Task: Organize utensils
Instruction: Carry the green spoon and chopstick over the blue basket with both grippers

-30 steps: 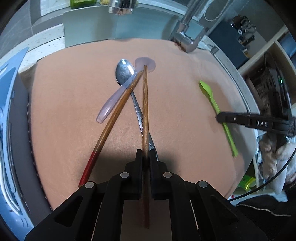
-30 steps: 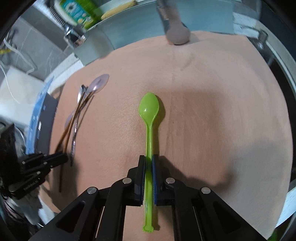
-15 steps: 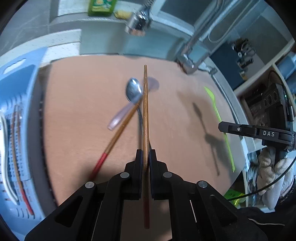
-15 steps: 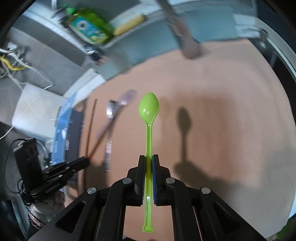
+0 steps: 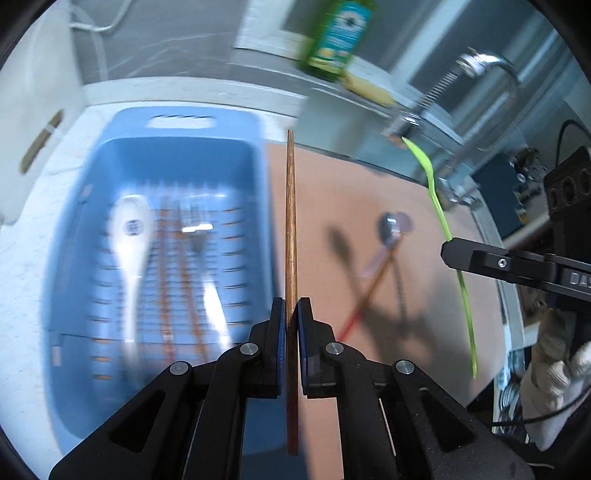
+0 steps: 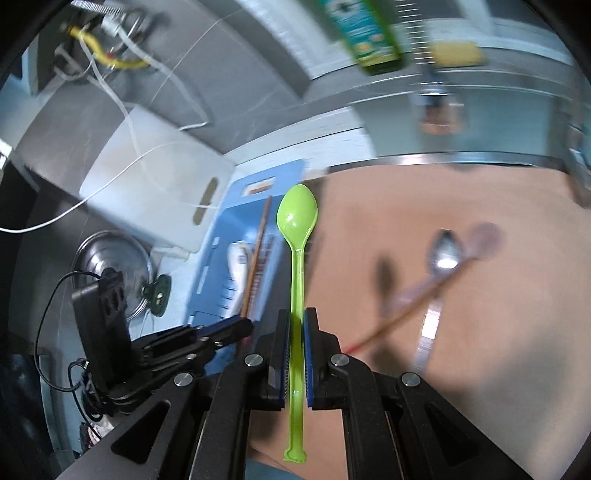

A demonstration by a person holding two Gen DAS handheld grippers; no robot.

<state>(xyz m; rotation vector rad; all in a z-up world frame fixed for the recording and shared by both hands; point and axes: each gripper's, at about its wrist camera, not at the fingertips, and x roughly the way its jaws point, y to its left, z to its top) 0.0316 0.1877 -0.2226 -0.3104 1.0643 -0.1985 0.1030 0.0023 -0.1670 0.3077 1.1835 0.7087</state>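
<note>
My left gripper point(image 5: 291, 314) is shut on a brown wooden chopstick point(image 5: 290, 229), held in the air at the right rim of the blue slotted basket point(image 5: 88, 173). The basket holds a white spoon point(image 5: 130, 236), a fork and more chopsticks. My right gripper point(image 6: 295, 325) is shut on a green plastic spoon point(image 6: 297, 221), held above the mat near the basket point(image 6: 236, 206). It also shows in the left wrist view point(image 5: 439, 210). On the tan mat point(image 5: 443, 295) lie a metal spoon point(image 6: 441, 258), a lilac spoon point(image 6: 484, 236) and a red-tipped chopstick point(image 6: 402, 317).
A faucet point(image 5: 480, 74) and sink lie behind the mat. A green soap bottle point(image 5: 338, 33) and a yellow sponge stand on the ledge. A white cutting board point(image 6: 147, 177) and a pot lid point(image 6: 107, 266) are left of the basket.
Both grippers have lifted and swung left toward the blue basket, carrying the chopstick and the green spoon. The basket now fills the left of the left wrist view.
</note>
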